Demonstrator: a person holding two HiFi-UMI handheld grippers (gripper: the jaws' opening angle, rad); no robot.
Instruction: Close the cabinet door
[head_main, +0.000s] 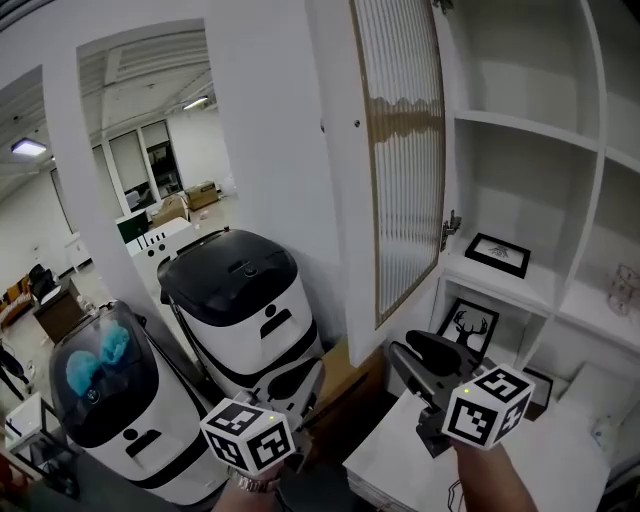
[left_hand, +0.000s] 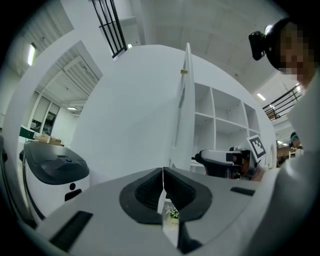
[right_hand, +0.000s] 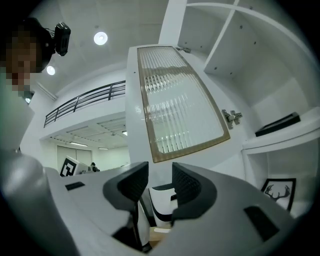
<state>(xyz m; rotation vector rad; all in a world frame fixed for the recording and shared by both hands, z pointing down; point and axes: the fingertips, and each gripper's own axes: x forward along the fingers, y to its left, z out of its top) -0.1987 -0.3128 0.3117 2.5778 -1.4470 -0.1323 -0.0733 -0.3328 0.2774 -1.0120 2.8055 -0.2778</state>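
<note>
Claw on the right hand (right_hand: 155, 182) stands spread with nothing between its pads, level and aimed up toward the lower part of the cabinet door (right_hand: 175, 105), near it but not touching; left claw (left_hand: 163, 190) is pressed together and empty, held lower and to the left, well apart from the door and facing its thin free edge. The door, a white frame around ribbed glass, hangs wide open, carried by a hinge (head_main: 450, 230) at the left edge of the white shelf cabinet (head_main: 520, 125), so closing it has yet to begin. As I judge it, the main risks are these: a push landing on the glass rather than the frame, which could strain the panel; a claw tip slipping off the smooth white face, since nothing like a handle shows on this side; a claw caught near the hinge side as the gap narrows; a hard shove that slams the door on the cabinet edge. Room is tight on the outer side, where two black-topped machines (head_main: 245, 300) stand just beside the door's lower corner; the inner side is freer. A framed picture (head_main: 498, 253) lies near the front edge of its shelf, and a deer picture (head_main: 470, 328) stands in the compartment below; both look set back from the door's swing, though I cannot tell that for sure.
</note>
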